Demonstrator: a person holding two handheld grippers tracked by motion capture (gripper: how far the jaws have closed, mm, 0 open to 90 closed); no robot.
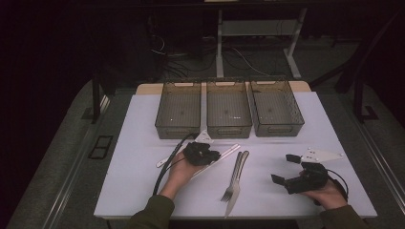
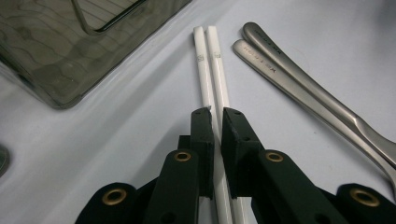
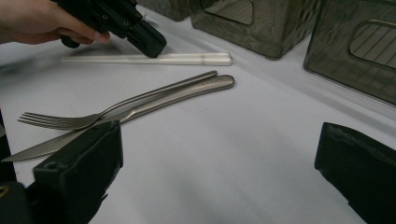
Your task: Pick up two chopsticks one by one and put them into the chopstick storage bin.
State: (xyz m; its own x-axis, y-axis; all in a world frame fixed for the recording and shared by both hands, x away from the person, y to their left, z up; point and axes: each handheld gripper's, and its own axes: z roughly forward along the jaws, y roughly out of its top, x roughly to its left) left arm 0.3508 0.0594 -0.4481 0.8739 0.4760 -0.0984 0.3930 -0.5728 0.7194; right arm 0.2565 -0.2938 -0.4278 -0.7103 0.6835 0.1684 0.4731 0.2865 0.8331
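Left gripper (image 1: pixel 215 155) is down on the pair of white chopsticks (image 1: pixel 228 152), which lie on the table (image 1: pixel 143 186) just in front of the middle bin (image 1: pixel 228 114), that bin being the centre one of three dark bins along the far edge. In the left gripper view the jaws are clenched on one chopstick (image 2: pixel 215 126), pads tight to its sides, the second stick right alongside under the right-hand jaw; can't tell if that one is caught too. Key relation: the sticks' long axis runs straight out ahead along the jaws' own line, tips pointing toward the middle bin and a bit right, so the grip sits roughly mid-length and the sticks stick out both ways. Any lift likely needs to stay level or the free stick could roll off. Fork (image 1: pixel 235 179) and knife (image 1: pixel 237 187) lie side by side just to the right of the chopsticks, nearer the person, handles pointing toward the middle bin. Right gripper (image 1: pixel 285 168) is well right of the cutlery, jaws spread wide with nothing between them, resting in the hand. Left hand (image 1: pixel 179 174) is clearly the nearer one to the chopsticks.
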